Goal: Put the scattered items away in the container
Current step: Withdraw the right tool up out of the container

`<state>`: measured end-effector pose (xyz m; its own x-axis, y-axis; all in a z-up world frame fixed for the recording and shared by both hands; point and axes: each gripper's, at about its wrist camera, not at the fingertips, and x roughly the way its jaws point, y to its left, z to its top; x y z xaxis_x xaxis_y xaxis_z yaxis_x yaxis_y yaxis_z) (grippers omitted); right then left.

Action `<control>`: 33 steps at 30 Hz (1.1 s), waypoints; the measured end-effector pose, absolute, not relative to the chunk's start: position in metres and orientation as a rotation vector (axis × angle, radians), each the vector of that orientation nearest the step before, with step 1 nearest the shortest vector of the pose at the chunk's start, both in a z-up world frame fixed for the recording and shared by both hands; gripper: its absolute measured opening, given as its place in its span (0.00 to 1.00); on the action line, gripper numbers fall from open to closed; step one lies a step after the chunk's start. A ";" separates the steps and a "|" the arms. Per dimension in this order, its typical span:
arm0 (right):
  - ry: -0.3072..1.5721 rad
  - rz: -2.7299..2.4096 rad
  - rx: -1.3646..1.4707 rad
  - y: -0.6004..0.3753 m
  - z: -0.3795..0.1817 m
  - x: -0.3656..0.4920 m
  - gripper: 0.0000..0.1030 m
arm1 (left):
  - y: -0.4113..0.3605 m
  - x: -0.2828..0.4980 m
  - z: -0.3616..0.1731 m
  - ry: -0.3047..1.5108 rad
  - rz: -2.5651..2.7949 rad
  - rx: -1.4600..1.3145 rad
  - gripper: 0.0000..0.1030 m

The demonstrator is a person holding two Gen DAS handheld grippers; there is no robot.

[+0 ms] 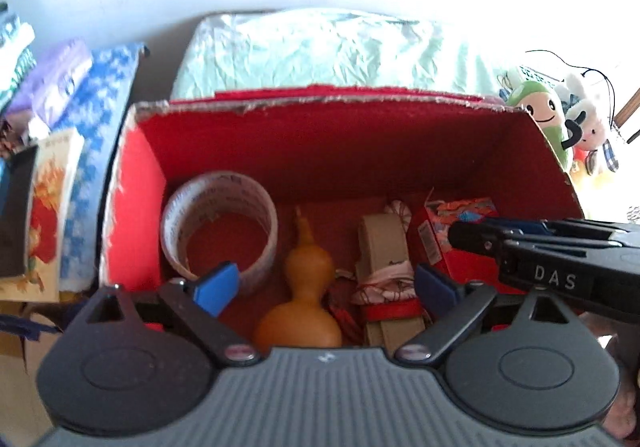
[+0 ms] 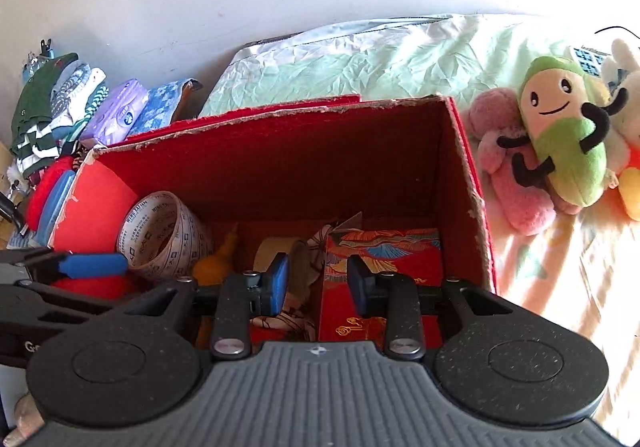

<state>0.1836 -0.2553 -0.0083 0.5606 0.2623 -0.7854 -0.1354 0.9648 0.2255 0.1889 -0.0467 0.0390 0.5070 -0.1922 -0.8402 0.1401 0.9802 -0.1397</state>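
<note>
A red cardboard container (image 1: 320, 101) (image 2: 280, 109) stands open below both grippers. Inside it lie a roll of printed tape (image 1: 220, 223) (image 2: 164, 239), an orange gourd (image 1: 308, 287) (image 2: 218, 263), a beige cardboard piece wrapped in cloth (image 1: 380, 247) and a red patterned box (image 1: 460, 239) (image 2: 384, 243). My left gripper (image 1: 326, 283) hangs open and wide over the gourd, holding nothing. My right gripper (image 2: 319, 283) hovers over the patterned box's left edge, its pads apart and pressing on nothing. Its black fingers (image 1: 520, 235) reach in from the right in the left wrist view.
Plush toys (image 2: 560, 151) (image 1: 548, 119) lie on the sunlit bedding right of the container. A pale green pillow (image 1: 320, 47) sits behind it. On the left are folded clothes (image 2: 48, 115), a purple tissue pack (image 2: 116, 115) and a blue patterned item (image 1: 100, 135).
</note>
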 end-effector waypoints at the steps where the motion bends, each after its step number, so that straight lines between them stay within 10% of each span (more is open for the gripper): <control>1: 0.949 0.235 0.136 -0.254 -0.009 0.183 0.32 | -0.046 0.189 0.038 1.016 -0.195 -0.061 0.92; 15: 1.008 0.277 0.139 -0.249 -0.019 0.188 0.24 | -0.054 0.198 0.030 1.000 -0.097 0.017 0.64; 33: 1.014 0.274 0.124 -0.243 -0.021 0.187 0.24 | -0.050 0.205 0.024 1.046 -0.063 -0.009 0.59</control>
<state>0.1874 -0.2427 -0.0211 0.4976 0.2831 -0.8199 -0.1688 0.9588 0.2286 0.2052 -0.0502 0.0244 0.4997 -0.0567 -0.8643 0.0476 0.9981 -0.0379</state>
